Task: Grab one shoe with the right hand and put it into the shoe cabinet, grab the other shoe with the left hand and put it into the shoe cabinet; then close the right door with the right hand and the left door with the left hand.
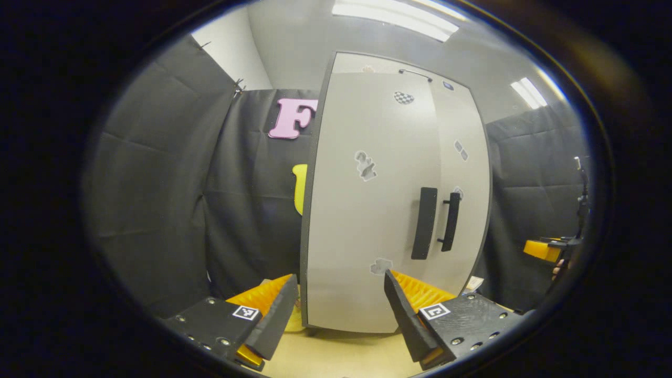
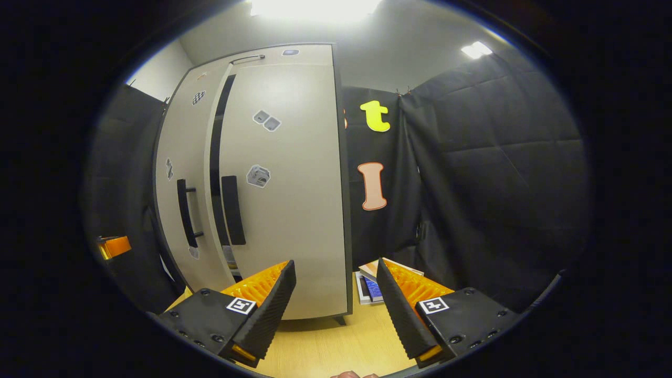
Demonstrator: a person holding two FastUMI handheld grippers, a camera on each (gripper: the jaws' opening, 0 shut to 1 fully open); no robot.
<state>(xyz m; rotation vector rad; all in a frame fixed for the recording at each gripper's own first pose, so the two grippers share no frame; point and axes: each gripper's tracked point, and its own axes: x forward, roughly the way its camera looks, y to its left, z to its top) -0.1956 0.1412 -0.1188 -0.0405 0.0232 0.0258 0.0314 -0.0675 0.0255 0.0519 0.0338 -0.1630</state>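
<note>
Shoe cabinet: the pale shoe cabinet [image 1: 378,210] stands upright at the centre of the left gripper view; in the right gripper view the same cabinet [image 2: 294,210] sits left of centre, on a wooden floor [image 2: 336,346].
Shoes: no shoe is in sight on the floor or in either gripper — I judge both are already inside, though the interior cannot be seen.
Left door: the left door [image 1: 367,199] looks flush or nearly so in the left gripper view, its dark handle [image 1: 424,223] just beside the right door's handle [image 1: 451,221].
Right door: in the right gripper view a dark vertical gap [image 2: 215,152] runs between the doors, so the right door [image 2: 289,184] seems not fully shut — or the left one; I cannot tell which stands proud.
Left gripper: the left gripper [image 1: 338,310] has its fingers apart and holds nothing, low in the frame, facing the left door.
Right gripper: the right gripper [image 2: 333,304] is likewise spread and empty, facing the cabinet's right edge.
Progress: shoes done, by my judgement; what is left is pressing the doors fully closed.
View difference: the gap is clear in the right gripper view, as is a stack of small flat items [image 2: 370,283] on the floor beside the cabinet; the left gripper view shows the other gripper [image 1: 546,249] at the far right edge.
</note>
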